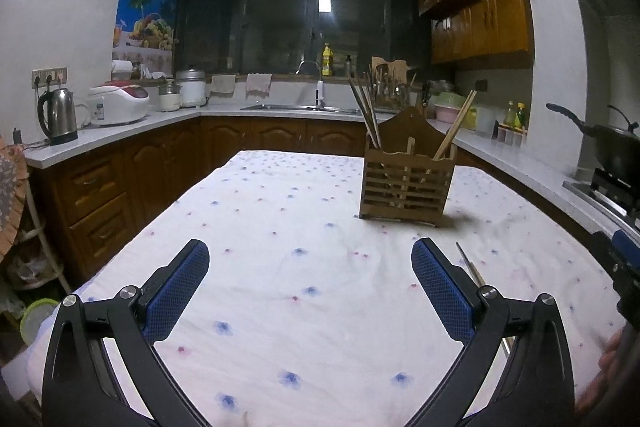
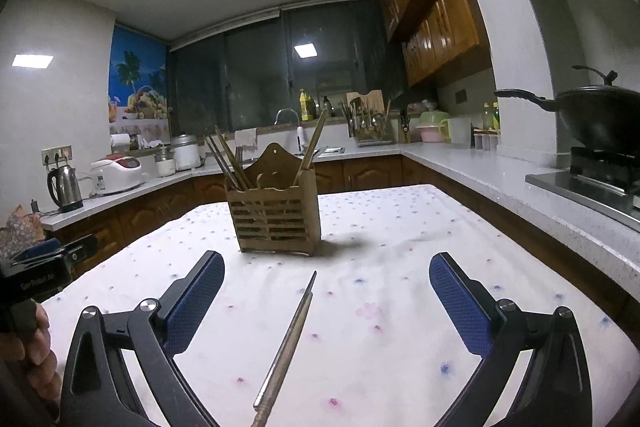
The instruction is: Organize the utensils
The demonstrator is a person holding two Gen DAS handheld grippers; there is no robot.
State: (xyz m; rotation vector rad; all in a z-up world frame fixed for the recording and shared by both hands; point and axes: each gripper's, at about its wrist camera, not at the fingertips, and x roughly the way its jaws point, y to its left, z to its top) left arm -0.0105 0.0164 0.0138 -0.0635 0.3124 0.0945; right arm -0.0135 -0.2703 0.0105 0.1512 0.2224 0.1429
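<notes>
Chopsticks (image 2: 286, 343), a slim metallic-looking pair lying side by side, rest on the flowered cloth of the worktop (image 2: 400, 307) between the wide-spread jaws of the right gripper (image 2: 326, 301), touching neither blue pad. Their tips point toward the far side, at a slatted wooden utensil holder (image 2: 276, 215); their near ends are cut off by the bottom edge of the right wrist view. In the left wrist view only a short stretch of the same pair (image 1: 470, 265) shows, just right of the left gripper's right finger, the rest hidden behind it.

The left gripper (image 1: 310, 287) hangs over bare cloth with its jaws equally wide apart and nothing between them. The holder (image 1: 406, 183) stands upright on the worktop, far and to the right of it. A bundle of dark chopsticks (image 1: 364, 111) leans out of its left compartment and a pale wooden pair (image 1: 458, 129) out of its right; how many sticks are in the dark bundle is hard to make out.

A person's fingertips (image 2: 38, 343) on the left gripper's body show at the left edge of the right wrist view. A kettle (image 1: 60, 115), a rice cooker (image 1: 118, 103) and a black wok (image 2: 600, 115) stand on the counters behind.
</notes>
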